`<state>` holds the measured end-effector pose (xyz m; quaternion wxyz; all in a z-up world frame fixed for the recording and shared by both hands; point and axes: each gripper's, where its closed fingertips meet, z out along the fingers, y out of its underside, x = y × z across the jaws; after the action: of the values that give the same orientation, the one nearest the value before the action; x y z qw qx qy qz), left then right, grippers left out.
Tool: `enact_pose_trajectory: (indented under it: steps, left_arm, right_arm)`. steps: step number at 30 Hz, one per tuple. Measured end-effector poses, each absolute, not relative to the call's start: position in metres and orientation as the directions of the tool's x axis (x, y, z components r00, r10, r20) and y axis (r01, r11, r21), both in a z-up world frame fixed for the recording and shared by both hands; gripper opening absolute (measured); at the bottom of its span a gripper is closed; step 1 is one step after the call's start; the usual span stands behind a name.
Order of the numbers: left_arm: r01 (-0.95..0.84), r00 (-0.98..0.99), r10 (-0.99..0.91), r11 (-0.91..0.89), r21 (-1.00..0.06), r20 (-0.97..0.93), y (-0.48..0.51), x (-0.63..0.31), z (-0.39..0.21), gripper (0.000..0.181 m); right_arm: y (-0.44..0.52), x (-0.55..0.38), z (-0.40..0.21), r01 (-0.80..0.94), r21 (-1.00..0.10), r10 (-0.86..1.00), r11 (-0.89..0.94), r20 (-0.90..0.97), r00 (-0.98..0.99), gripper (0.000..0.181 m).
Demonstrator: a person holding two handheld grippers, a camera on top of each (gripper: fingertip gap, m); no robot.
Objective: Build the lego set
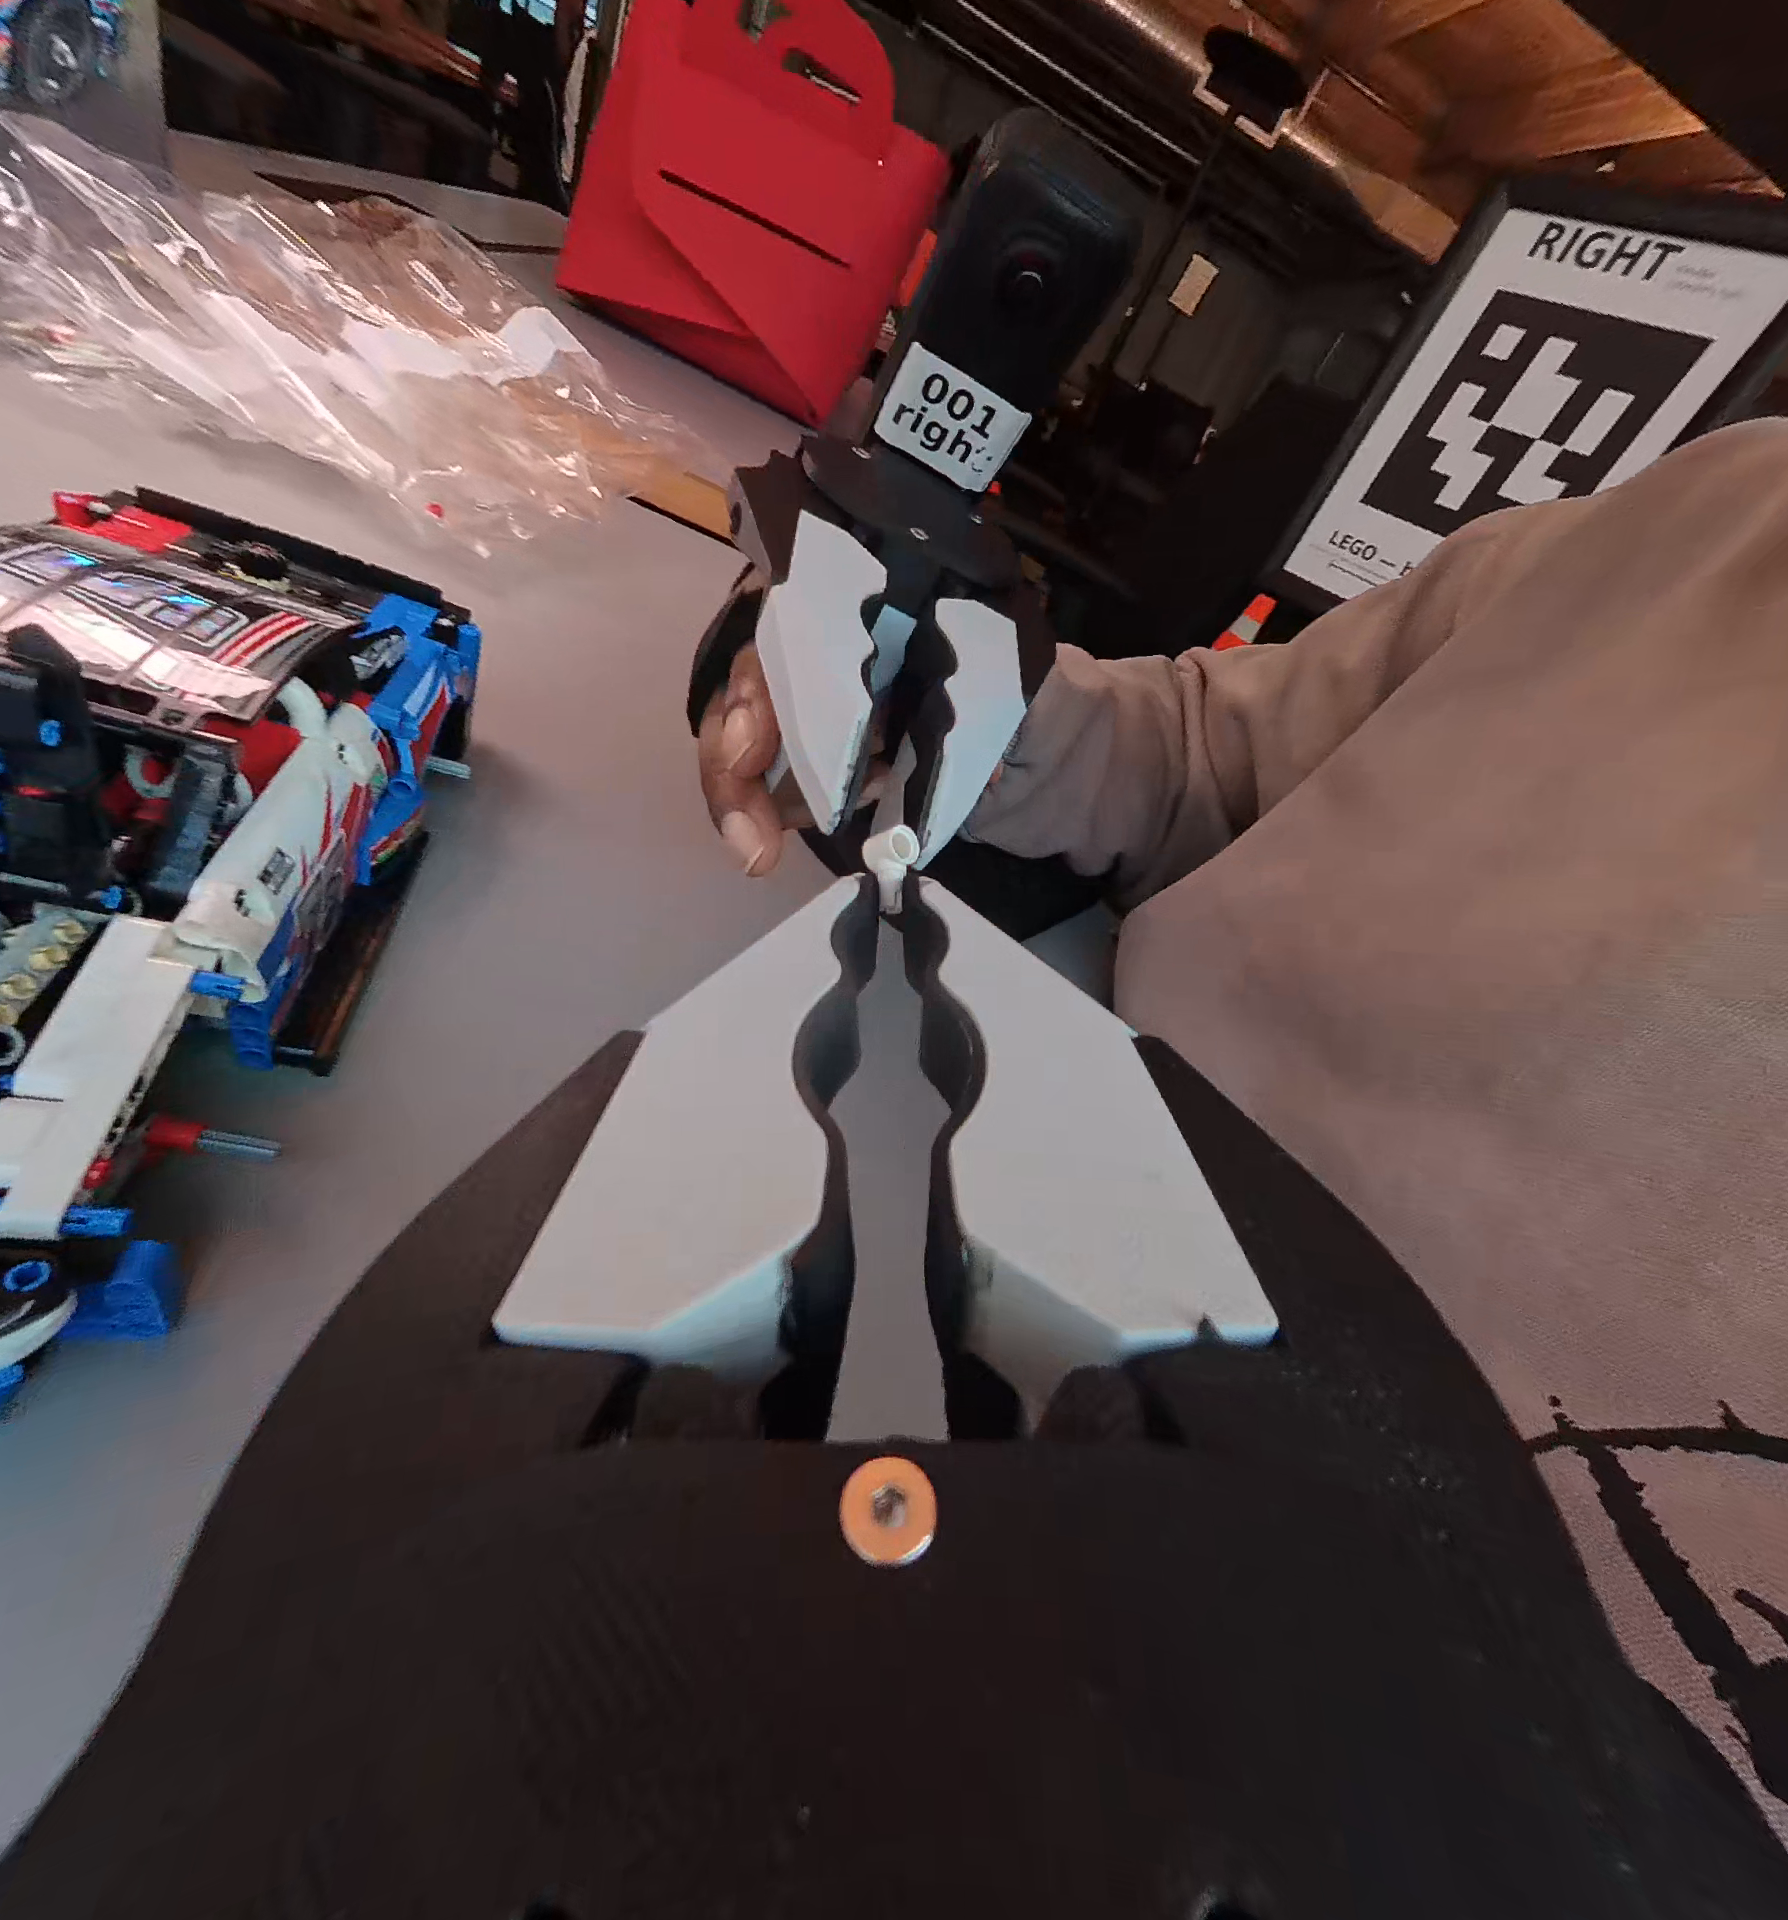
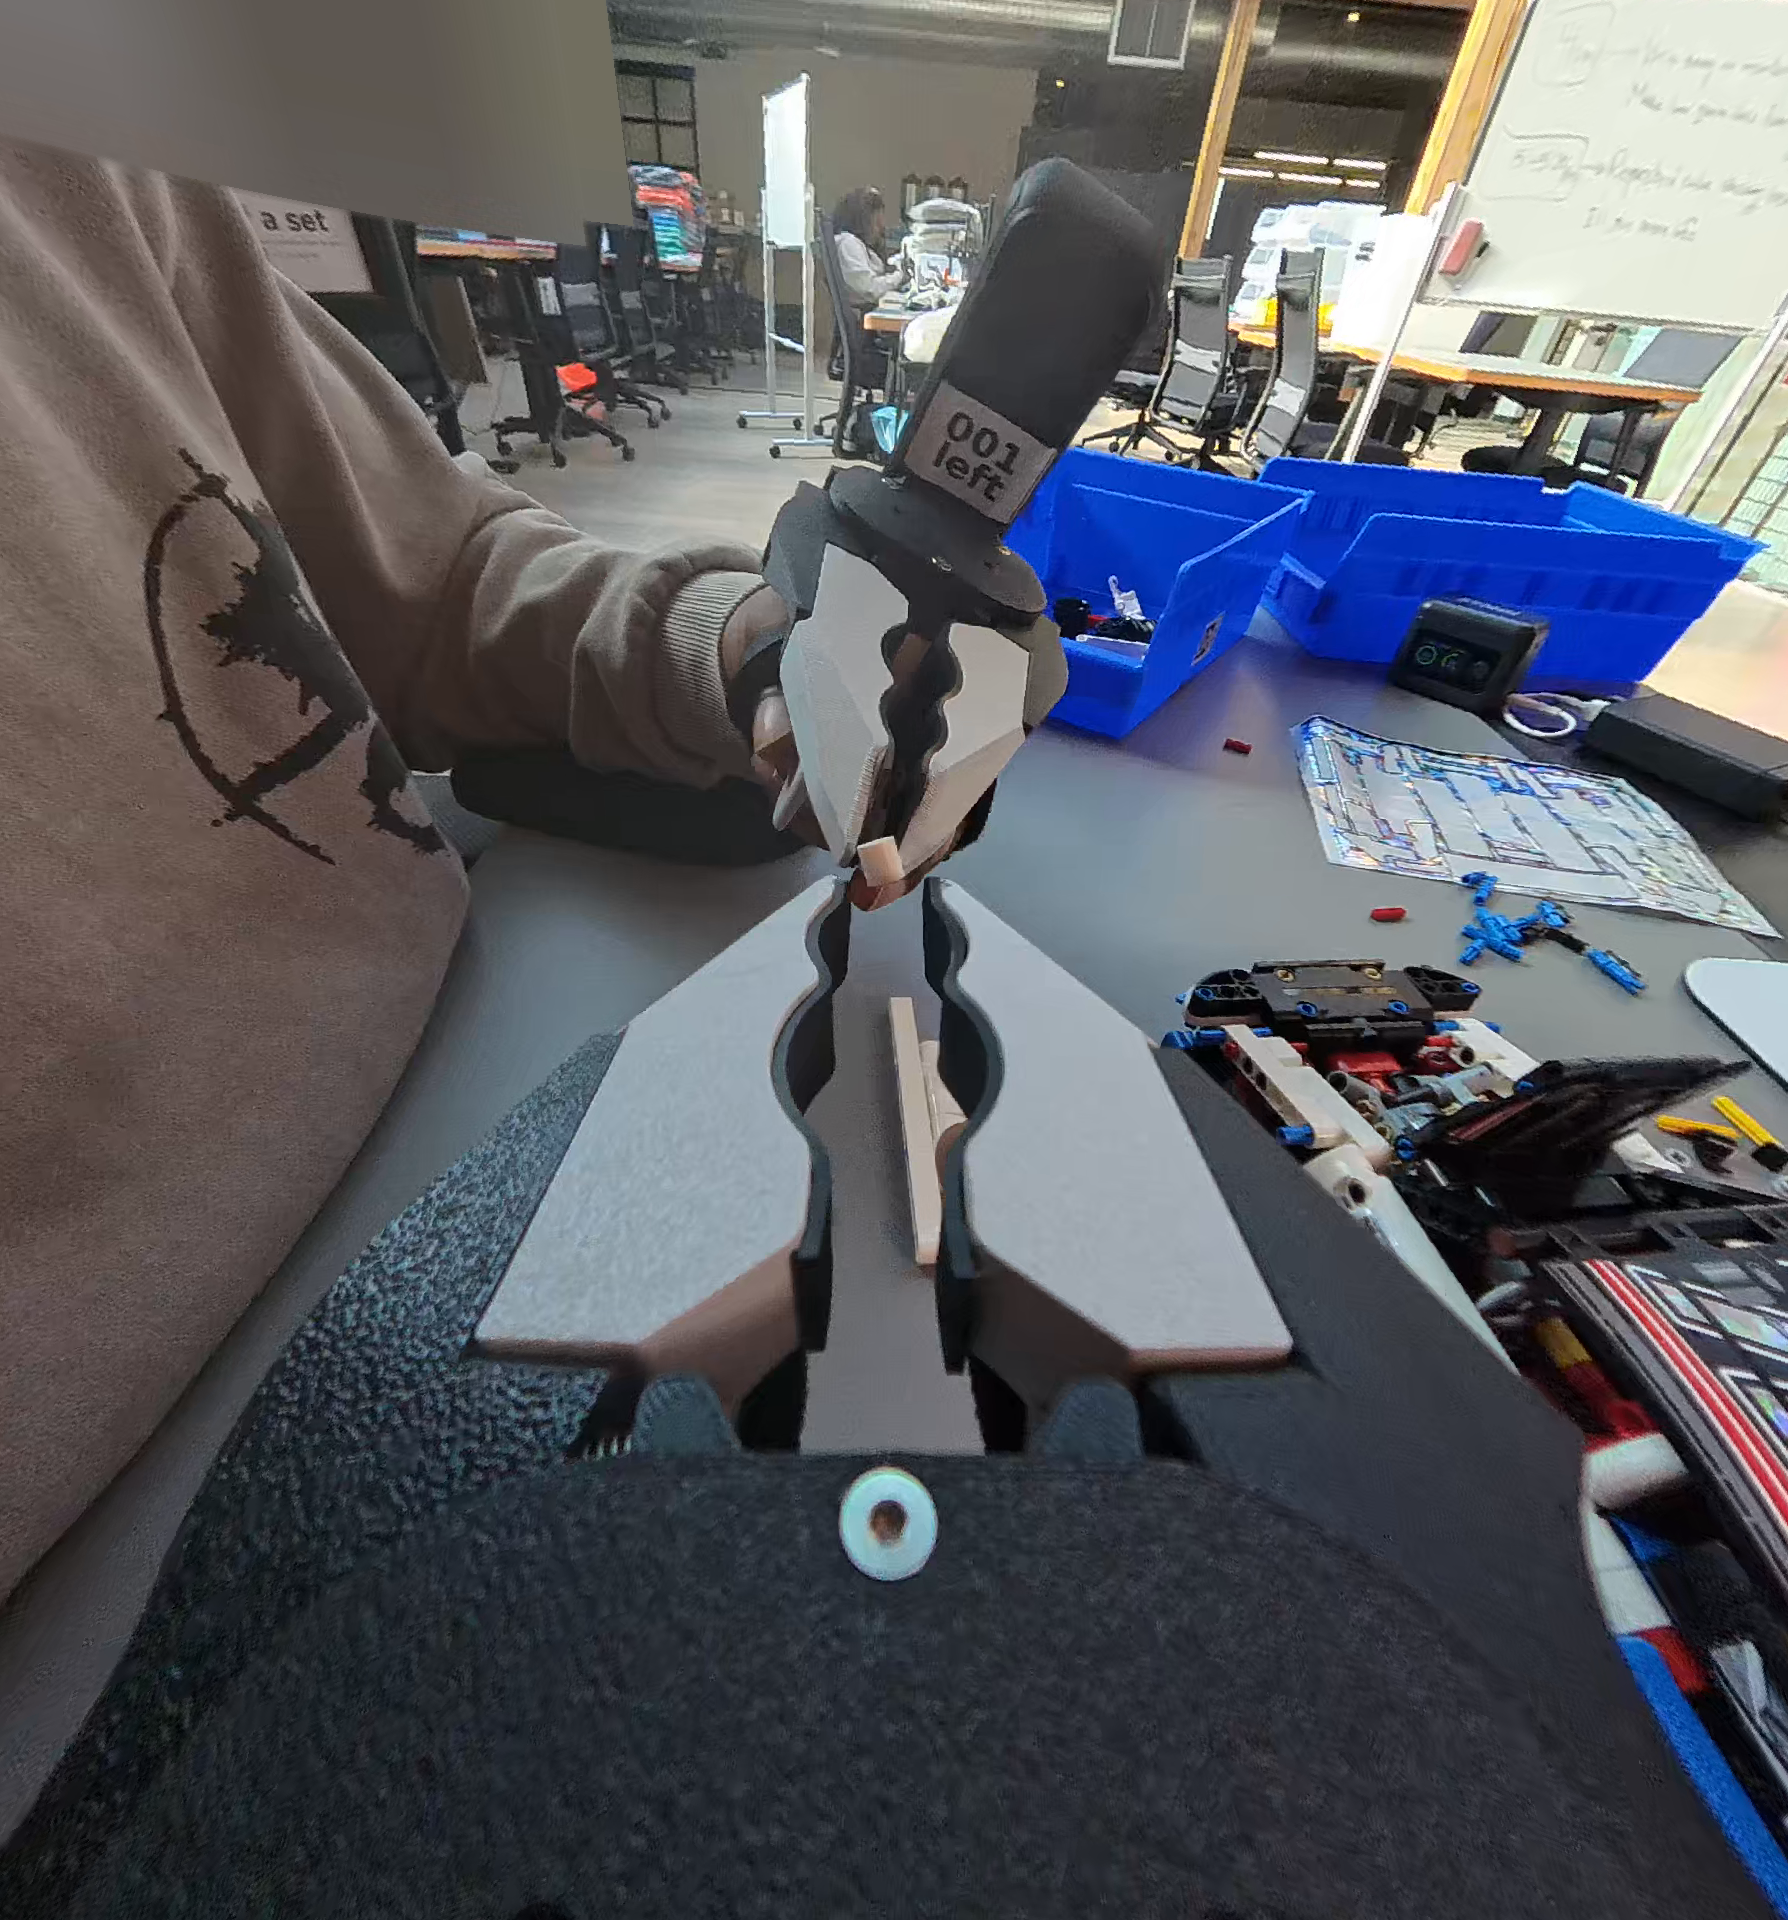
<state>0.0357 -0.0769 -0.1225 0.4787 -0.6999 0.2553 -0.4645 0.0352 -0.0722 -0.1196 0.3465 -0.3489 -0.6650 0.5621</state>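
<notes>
2 grippers: they meet tip to tip above the grey table (image 1: 578,935), in front of a person's tan sweatshirt (image 1: 1492,935).
Left gripper (image 1: 888,891): its tips are pinched on a small white connector piece (image 1: 892,860), with only a narrow gap farther back between the fingers.
Right gripper (image 2: 882,891): its tips stand slightly apart and a long white beam (image 2: 916,1132) lies along its 3 o'clock finger; whether it is clamped there I cannot tell.
Connector piece: it sits right at the tips of both grippers.
Lego car (image 1: 142,831): part-built in blue, white, red and black, on the table at 9 o'clock in the left wrist view.
Loose parts: blue pins (image 2: 1513,930) lie at 3 o'clock in the right wrist view, beside a sticker sheet (image 2: 1492,821).
Background: 2 blue bins (image 2: 1389,561), a red box (image 1: 755,208), clear plastic bags (image 1: 246,312).
</notes>
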Motion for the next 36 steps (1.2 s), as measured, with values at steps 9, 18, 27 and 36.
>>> enact_pose_trajectory:
  steps: [9,18,27,36]
  left_arm:
    - [0.044,0.368,-0.8,-0.495,-0.868,0.474,-0.085,0.048,-0.136,0.002]
    - [-0.075,0.533,-0.767,-0.464,-0.882,0.358,-0.069,0.027,-0.158,0.009]
    - [-0.559,0.649,-0.76,-0.494,-0.665,0.019,-0.081,-0.024,-0.242,0.027]
    - [-0.795,0.506,-0.731,-0.19,-0.577,-0.457,-0.061,-0.025,-0.234,0.022]
  right_arm:
    - [-0.087,0.041,-0.131,0.089,-0.973,0.805,0.211,0.121,-0.58,0.006]
    - [-0.074,0.037,-0.142,0.179,-0.962,0.834,0.204,0.075,-0.547,0.006]
    - [-0.037,0.041,-0.182,0.384,-0.893,0.892,0.233,0.04,-0.45,0.006]
    - [-0.031,0.036,-0.195,0.462,-0.87,0.921,0.174,-0.023,-0.39,0.005]
